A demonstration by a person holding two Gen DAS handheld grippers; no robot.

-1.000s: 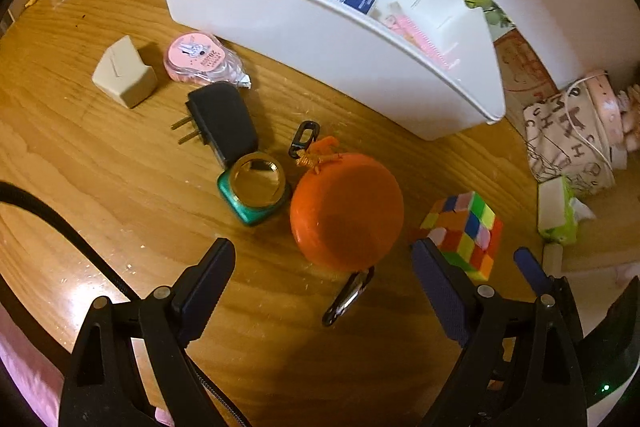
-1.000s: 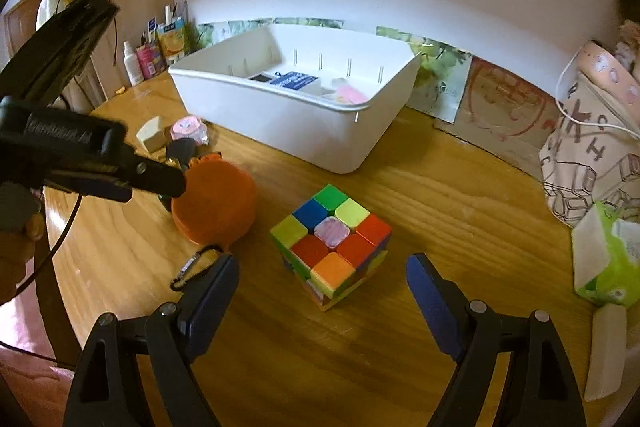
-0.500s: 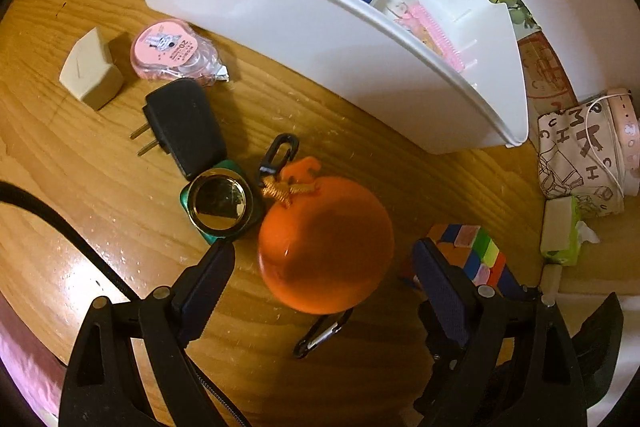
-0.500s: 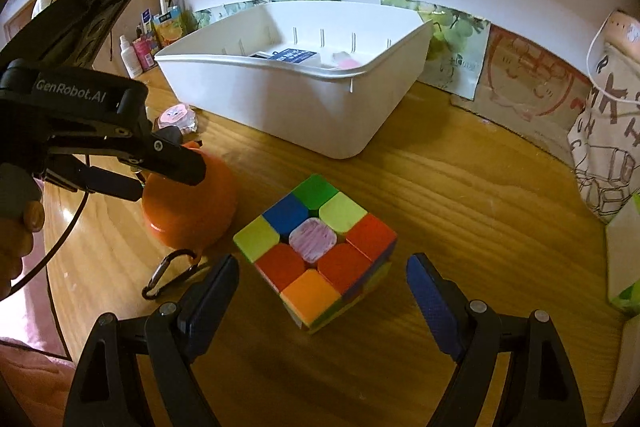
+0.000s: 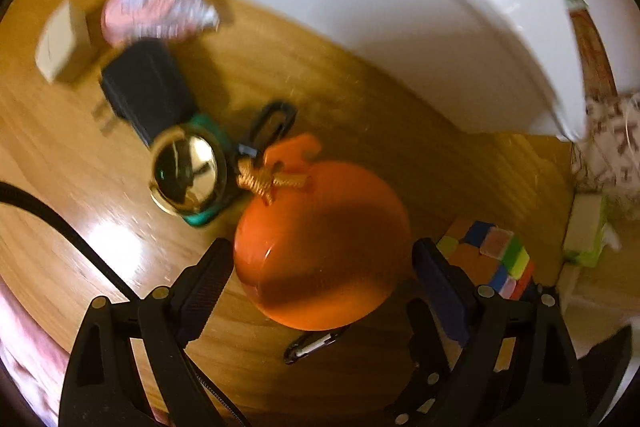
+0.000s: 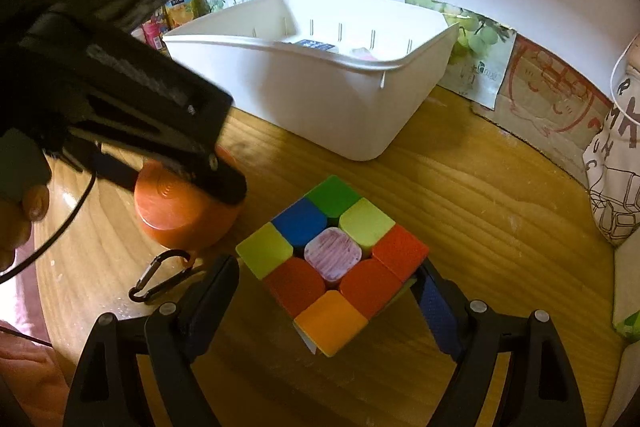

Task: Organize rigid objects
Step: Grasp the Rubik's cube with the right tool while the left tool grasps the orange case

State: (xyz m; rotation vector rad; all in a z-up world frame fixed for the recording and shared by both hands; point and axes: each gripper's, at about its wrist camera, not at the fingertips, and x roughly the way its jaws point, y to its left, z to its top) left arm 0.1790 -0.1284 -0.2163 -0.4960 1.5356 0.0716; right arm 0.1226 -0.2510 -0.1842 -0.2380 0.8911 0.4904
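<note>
Straddling the orange round case point(image 5: 320, 251) on the wooden surface point(image 5: 360, 131), the left gripper point(image 5: 322, 279) stands open; the right gripper point(image 6: 324, 295), also open, flanks the puzzle cube point(image 6: 332, 259) before the white bin point(image 6: 320, 99).

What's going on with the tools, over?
Left tool open, straddling orange case. Right tool open around cube. Neither gripped yet. Bin behind, nothing blocking.
</note>
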